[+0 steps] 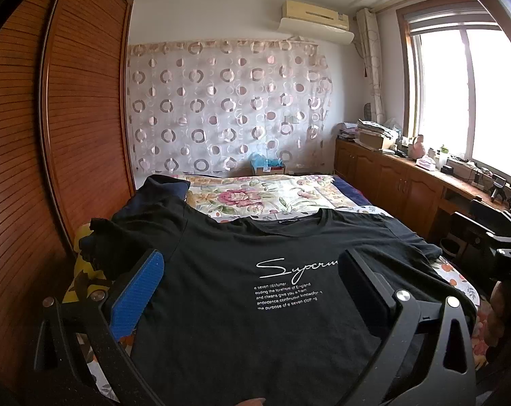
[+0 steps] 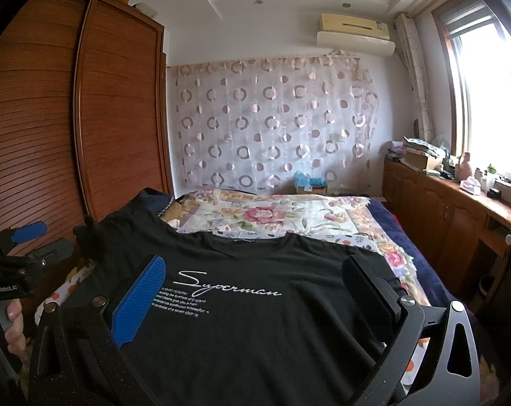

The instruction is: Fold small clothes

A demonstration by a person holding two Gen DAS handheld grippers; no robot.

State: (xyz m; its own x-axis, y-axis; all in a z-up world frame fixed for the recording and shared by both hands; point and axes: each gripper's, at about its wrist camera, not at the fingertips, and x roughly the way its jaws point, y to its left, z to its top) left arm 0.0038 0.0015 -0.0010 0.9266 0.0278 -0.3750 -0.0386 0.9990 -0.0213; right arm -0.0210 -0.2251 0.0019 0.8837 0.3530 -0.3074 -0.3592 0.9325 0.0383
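Observation:
A black T-shirt point(image 1: 241, 331) with white "Superman" print lies flat, front up, on the bed, collar toward the far wall; it also shows in the right wrist view point(image 2: 255, 338). My left gripper point(image 1: 252, 284) is open and empty above the shirt's left part, blue pad left, black pad right. My right gripper point(image 2: 255, 284) is open and empty above the shirt's chest. The left gripper also shows at the left edge of the right wrist view point(image 2: 35, 247), held in a hand.
The bed carries a floral quilt point(image 1: 262, 196) beyond the shirt. Dark blue clothing point(image 1: 160, 189) lies at the far left. A wooden wardrobe point(image 1: 69, 118) stands to the left. Low cabinets point(image 1: 390, 176) with clutter run under the window on the right.

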